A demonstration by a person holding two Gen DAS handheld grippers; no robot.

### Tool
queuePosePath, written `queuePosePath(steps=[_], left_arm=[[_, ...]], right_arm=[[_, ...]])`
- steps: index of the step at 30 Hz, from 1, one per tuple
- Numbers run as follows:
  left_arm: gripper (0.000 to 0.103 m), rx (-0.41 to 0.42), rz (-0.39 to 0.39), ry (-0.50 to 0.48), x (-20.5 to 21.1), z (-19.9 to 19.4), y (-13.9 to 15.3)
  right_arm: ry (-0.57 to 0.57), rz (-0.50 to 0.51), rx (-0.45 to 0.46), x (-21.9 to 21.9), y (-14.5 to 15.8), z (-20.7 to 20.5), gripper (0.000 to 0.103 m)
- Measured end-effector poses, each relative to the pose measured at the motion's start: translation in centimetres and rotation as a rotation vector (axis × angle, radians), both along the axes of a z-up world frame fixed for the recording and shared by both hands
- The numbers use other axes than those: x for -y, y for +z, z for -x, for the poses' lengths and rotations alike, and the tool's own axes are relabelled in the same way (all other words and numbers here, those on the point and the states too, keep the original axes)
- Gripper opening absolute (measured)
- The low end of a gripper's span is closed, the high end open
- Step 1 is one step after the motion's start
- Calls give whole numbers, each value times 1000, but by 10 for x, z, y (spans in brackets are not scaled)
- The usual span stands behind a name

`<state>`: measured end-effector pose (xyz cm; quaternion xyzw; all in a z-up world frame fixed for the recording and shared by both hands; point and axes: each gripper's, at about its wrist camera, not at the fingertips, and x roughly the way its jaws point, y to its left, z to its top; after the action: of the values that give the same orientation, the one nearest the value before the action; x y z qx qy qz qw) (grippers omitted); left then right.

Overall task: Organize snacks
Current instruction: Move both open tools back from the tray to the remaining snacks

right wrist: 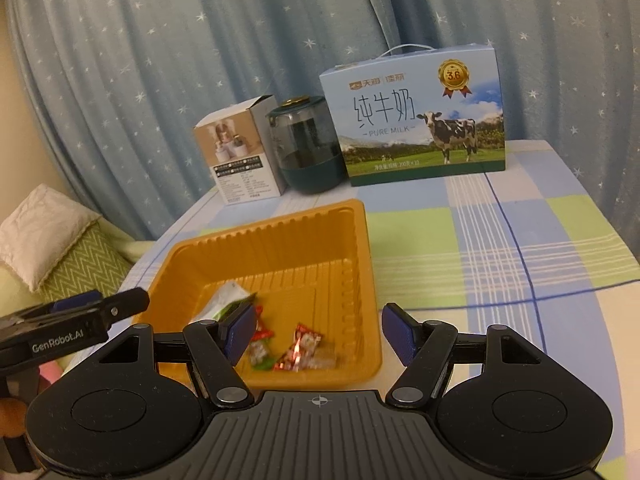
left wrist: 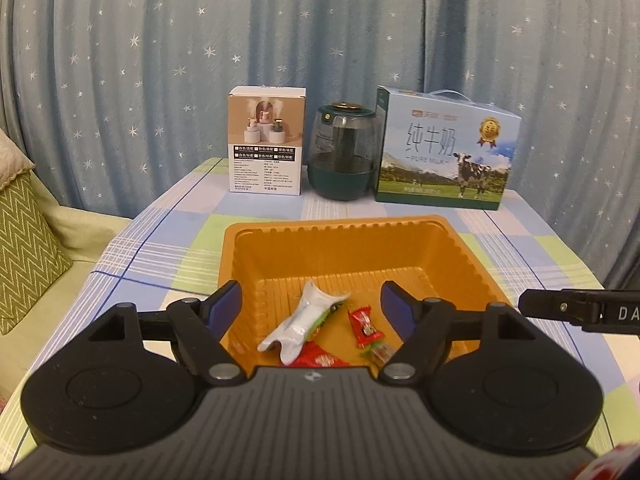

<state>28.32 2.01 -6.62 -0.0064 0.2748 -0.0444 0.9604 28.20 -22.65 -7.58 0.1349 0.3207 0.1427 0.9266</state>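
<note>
Orange plastic tray (left wrist: 448,258) sits on the checked tablecloth (left wrist: 168,240), in front of the milk carton (left wrist: 446,150). Left gripper (left wrist: 316,308) is spread wide over the tray's near edge, holding nothing. Right gripper (right wrist: 318,330) is equally wide and empty. Inside the tray lie a white packet (left wrist: 302,326) and red-wrapped candies (right wrist: 298,350).

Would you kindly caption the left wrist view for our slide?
Open left gripper above ribbed orange plastic tray holding a white packet and red-wrapped candies.
</note>
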Motion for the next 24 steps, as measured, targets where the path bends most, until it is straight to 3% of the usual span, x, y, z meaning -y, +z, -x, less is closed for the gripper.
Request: queuePosePath(steps=[11,24], left_arm=[[77,-12,-44,-8,-7,68,25],[79,-127,-80,-63,2,151,20]], right_arm=[[33,16,-44,3,13,61,69],[115,60,-92,-12,25,125,69]])
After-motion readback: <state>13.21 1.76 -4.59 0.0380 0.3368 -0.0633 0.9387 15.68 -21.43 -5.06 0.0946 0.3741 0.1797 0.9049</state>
